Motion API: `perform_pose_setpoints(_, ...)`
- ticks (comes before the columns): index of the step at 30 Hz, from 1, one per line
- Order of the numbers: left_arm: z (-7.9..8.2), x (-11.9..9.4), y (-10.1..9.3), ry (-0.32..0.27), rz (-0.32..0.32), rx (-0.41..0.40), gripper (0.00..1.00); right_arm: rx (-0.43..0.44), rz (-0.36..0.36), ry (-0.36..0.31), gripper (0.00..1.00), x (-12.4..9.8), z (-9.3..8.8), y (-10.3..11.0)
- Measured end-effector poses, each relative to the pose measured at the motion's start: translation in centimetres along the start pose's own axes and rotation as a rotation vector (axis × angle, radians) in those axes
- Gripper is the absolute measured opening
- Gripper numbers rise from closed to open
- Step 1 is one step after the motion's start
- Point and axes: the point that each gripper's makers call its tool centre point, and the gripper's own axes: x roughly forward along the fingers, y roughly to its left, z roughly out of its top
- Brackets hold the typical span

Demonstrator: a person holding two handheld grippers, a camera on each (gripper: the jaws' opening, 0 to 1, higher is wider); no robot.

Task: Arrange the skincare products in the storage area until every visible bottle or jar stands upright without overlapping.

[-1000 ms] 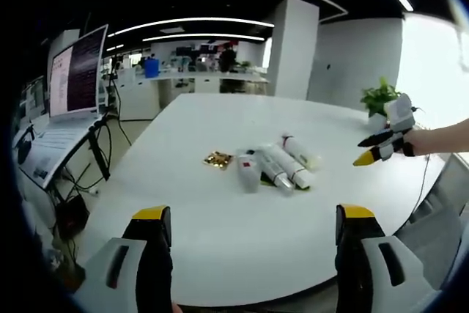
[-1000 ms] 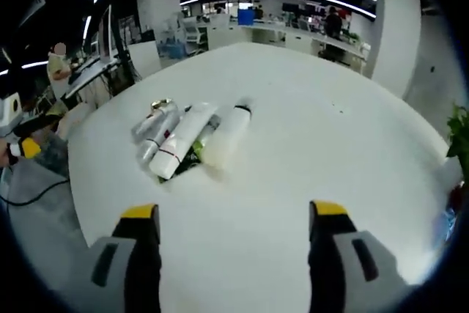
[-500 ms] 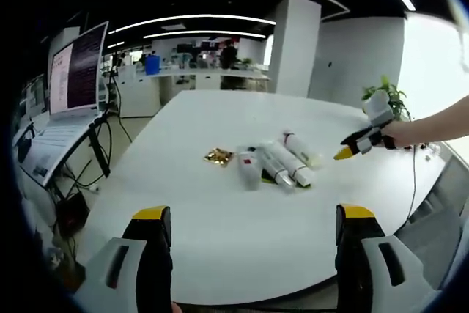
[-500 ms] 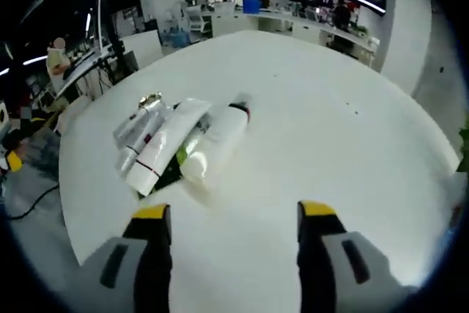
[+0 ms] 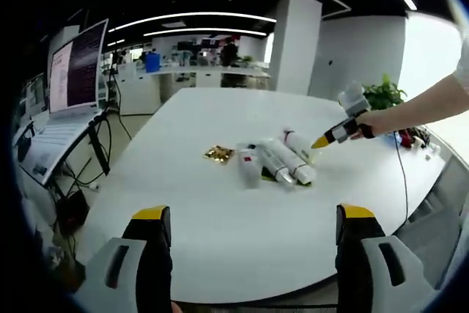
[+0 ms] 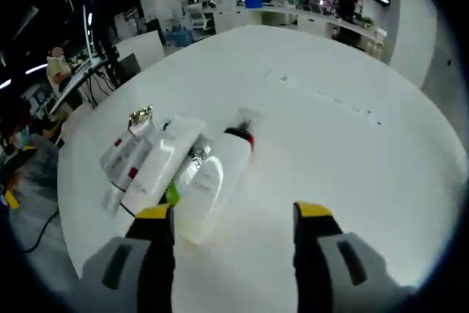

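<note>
Several white skincare tubes and bottles (image 5: 275, 164) lie flat in a heap on the white table (image 5: 220, 240), some overlapping. A white bottle with a dark cap (image 6: 212, 181) lies nearest my right gripper (image 6: 233, 218), which stands open just above its base end. Beside that bottle lie a white tube (image 6: 157, 166) and a silver tube (image 6: 124, 155); a green item (image 6: 173, 194) peeks from under them. A small gold packet (image 5: 218, 156) sits at the heap's edge. My left gripper (image 5: 249, 218) is open, well short of the heap. In the left gripper view my right gripper (image 5: 331, 134) hovers over the heap.
A laptop (image 5: 73, 78) on a stand with cables is off the table's left edge. A potted plant (image 5: 381, 97) stands at the table's far right. Office desks and people sit far behind. The table around the heap is bare.
My right gripper has moved in toward the heap, from beyond its edge to just over the dark-capped bottle. My left gripper and the products have not moved.
</note>
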Motion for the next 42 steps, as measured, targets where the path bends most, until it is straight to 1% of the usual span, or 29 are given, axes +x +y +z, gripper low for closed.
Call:
perform_pose_setpoints(5,-0.3,0.1,0.1,0.009,-0.004,-0.004,0.92,0.045,0.011,-0.013,0.61,1.6,1.8,0.6)
perform_pose_setpoints(7,-0.4,0.1,0.2,0.012,-0.005,-0.005,0.92,0.052,0.004,0.005,0.58,2.3,2.2,0.8)
perform_pose_setpoints(9,-0.5,0.1,0.3,0.016,-0.006,-0.007,0.92,0.053,0.004,0.017,0.57,2.9,2.6,1.0)
perform_pose_setpoints(12,-0.6,0.2,0.4,0.017,-0.005,-0.009,0.92,0.052,-0.007,0.055,0.54,3.7,2.6,1.2)
perform_pose_setpoints(14,-0.6,0.2,0.4,0.018,-0.007,-0.01,0.91,0.057,-0.031,0.107,0.51,4.3,2.3,0.9)
perform_pose_setpoints(15,-0.6,0.2,0.4,0.018,-0.008,-0.01,0.91,0.061,-0.033,0.119,0.49,4.5,2.2,0.8)
perform_pose_setpoints(16,-0.6,0.1,0.4,0.018,-0.01,-0.01,0.91,0.082,-0.049,0.153,0.47,4.7,2.0,0.5)
perform_pose_setpoints(18,-0.6,0.1,0.4,0.018,-0.008,-0.009,0.91,0.091,-0.055,0.171,0.46,5.1,2.1,0.3)
perform_pose_setpoints(19,-0.5,0.1,0.3,0.017,-0.006,-0.009,0.91,0.102,-0.058,0.194,0.46,5.2,1.9,0.2)
perform_pose_setpoints(22,-0.5,0.0,0.4,0.016,0.0,-0.014,0.91,0.095,-0.051,0.238,0.44,5.5,1.5,0.2)
perform_pose_setpoints(25,-0.5,0.0,0.3,0.018,-0.001,-0.016,0.91,0.109,-0.039,0.261,0.43,5.8,1.3,0.4)
perform_pose_setpoints(28,-0.5,0.0,0.3,0.021,0.0,-0.017,0.91,0.111,-0.043,0.271,0.39,5.9,1.5,0.3)
perform_pose_setpoints(30,-0.5,0.0,0.3,0.022,0.0,-0.014,0.91,0.124,-0.037,0.28,0.35,5.8,1.5,0.7)
perform_pose_setpoints(31,-0.5,0.0,0.3,0.023,-0.001,-0.013,0.91,0.125,-0.045,0.281,0.35,5.8,1.4,0.6)
perform_pose_setpoints(33,-0.5,-0.1,0.2,0.026,0.002,-0.01,0.91,0.088,-0.034,0.3,0.33,5.5,1.1,0.9)
perform_pose_setpoints(34,-0.5,-0.1,0.2,0.026,0.002,-0.01,0.91,0.099,-0.034,0.305,0.31,5.7,1.2,0.6)
perform_pose_setpoints(36,-0.4,-0.1,0.2,0.025,0.005,-0.01,0.91,0.091,-0.028,0.297,0.29,5.7,1.1,0.6)
perform_pose_setpoints(38,-0.4,-0.1,0.3,0.024,0.007,-0.012,0.91,0.09,-0.033,0.294,0.28,5.7,1.1,0.4)
perform_pose_setpoints(42,-0.4,-0.1,0.2,0.023,0.005,-0.007,0.91,0.125,-0.037,0.282,0.28,5.1,0.8,0.4)
